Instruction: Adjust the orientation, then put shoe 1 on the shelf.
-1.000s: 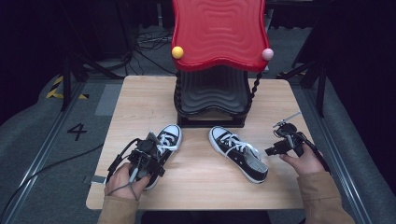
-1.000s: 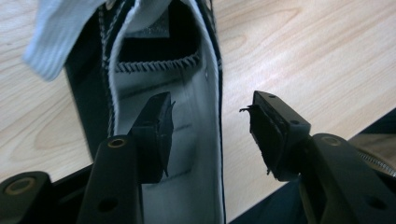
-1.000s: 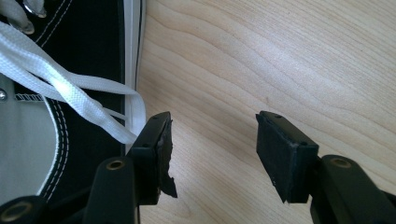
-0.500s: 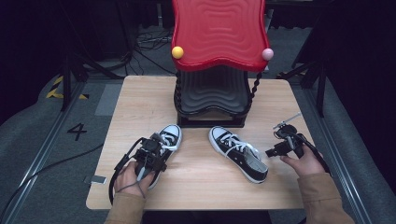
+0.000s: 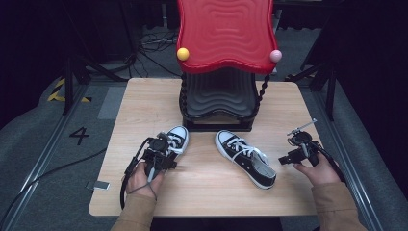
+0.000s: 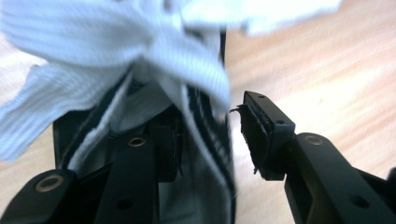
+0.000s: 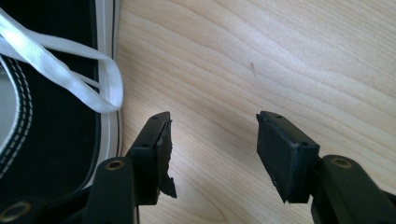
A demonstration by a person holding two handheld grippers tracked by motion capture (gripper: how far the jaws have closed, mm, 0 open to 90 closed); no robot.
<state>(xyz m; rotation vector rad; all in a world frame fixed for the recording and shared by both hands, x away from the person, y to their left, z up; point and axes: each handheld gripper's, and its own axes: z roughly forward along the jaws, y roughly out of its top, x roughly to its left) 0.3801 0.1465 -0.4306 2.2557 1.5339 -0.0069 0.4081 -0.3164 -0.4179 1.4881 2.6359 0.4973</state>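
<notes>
Left shoe (image 6: 140, 93): I am straddling its side wall with the left gripper (image 6: 210, 135), jaws just reopening, pads not yet pinching; right gripper (image 7: 212, 149) idling unclenched over bare bench (image 7: 261, 60); pinch below the laces (image 6: 93, 74).

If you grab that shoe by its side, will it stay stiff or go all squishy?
Probably squishy: the left gripper straddles the shoe's thin cloth side, which looks soft enough to fold. The white laces lie in loose loops, so they would likely flop. The flat rubber sole should keep it from rolling.

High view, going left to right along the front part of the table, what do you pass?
left gripper → left shoe → right shoe → right gripper
</notes>
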